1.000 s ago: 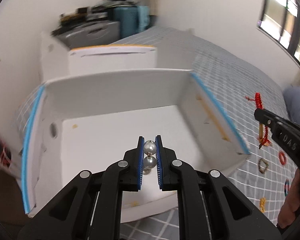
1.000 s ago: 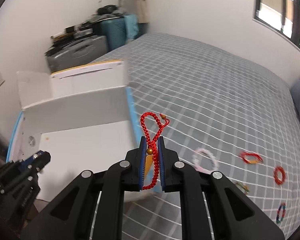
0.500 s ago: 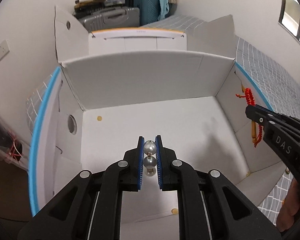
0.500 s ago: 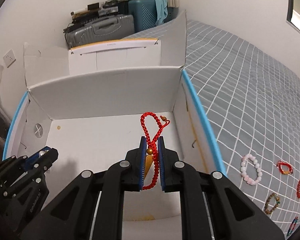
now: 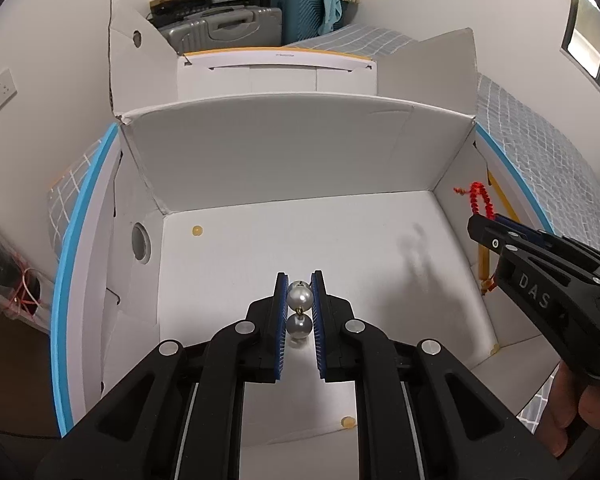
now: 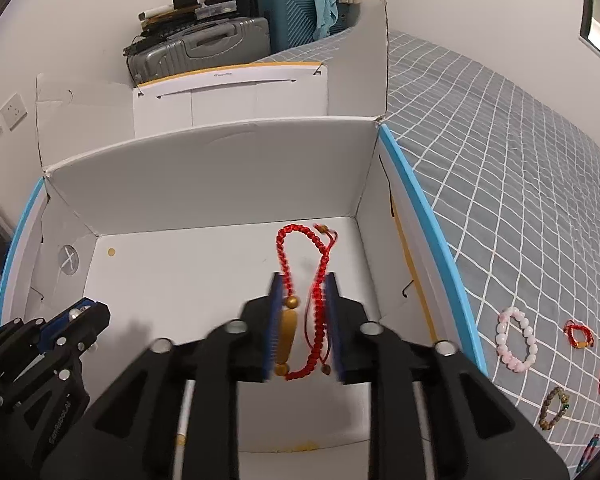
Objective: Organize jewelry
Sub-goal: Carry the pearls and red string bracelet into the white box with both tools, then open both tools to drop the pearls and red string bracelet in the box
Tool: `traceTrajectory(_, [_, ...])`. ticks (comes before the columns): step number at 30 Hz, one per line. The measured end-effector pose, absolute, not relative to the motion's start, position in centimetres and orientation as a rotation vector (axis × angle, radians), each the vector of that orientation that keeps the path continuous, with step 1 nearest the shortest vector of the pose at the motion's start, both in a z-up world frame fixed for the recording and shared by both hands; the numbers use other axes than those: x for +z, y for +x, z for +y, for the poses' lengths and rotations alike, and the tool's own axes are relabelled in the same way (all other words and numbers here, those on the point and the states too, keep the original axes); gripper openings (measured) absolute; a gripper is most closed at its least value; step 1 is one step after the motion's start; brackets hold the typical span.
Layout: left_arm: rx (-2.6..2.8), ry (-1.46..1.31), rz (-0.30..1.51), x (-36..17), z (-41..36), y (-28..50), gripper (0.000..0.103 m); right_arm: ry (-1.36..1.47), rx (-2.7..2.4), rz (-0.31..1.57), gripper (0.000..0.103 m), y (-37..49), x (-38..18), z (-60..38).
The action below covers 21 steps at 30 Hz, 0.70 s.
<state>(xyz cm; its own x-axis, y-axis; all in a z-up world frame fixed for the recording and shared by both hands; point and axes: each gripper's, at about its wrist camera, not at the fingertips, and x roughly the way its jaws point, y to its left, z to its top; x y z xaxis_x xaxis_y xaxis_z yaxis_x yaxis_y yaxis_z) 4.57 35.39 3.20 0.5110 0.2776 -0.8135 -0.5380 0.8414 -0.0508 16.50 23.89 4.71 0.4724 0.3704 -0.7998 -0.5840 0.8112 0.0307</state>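
A white cardboard box point(image 5: 284, 152) with blue-edged flaps stands open on the bed; it also shows in the right wrist view point(image 6: 204, 184). My left gripper point(image 5: 300, 294) is shut on a pearl earring point(image 5: 299, 295) and holds it above the box floor. My right gripper point(image 6: 303, 300) is over the box's right side; its jaws have parted and stand open, with a red beaded bracelet point(image 6: 320, 280) hanging loosely between them. That bracelet point(image 5: 480, 200) and the right gripper point(image 5: 484, 228) show at the right of the left wrist view.
Several bracelets lie on the grey checked bedspread point(image 6: 520, 160) right of the box, among them a pink bead bracelet point(image 6: 518, 344) and a red ring point(image 6: 579, 334). Suitcases point(image 6: 204, 46) are stacked behind the box by the wall.
Both grippers moved from beside the box to over its inside. The right jaws have widened, loosening the red bracelet. The left stays shut on the pearl earring.
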Motion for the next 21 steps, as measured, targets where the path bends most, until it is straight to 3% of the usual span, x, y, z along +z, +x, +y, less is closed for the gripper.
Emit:
traceTrajectory(6, [0.495, -0.330, 0.907, 3.5, 35.4, 4.4, 0.019, -0.250, 0.584, 0.858, 0.067, 16.1, 5.8, 23.3])
traceTrajectory(14, [0.520, -0.301, 0.849, 5.2, 34.8, 3.6, 0.066, -0.252, 0.575, 0.816, 0.086, 15.6, 7.1, 22.4])
traceTrajectory(21, [0.537, -0.291, 0.801, 6.3, 34.3, 3.1, 0.086, -0.225, 0.553, 0.801, 0.094, 15.6, 8.2, 20.0])
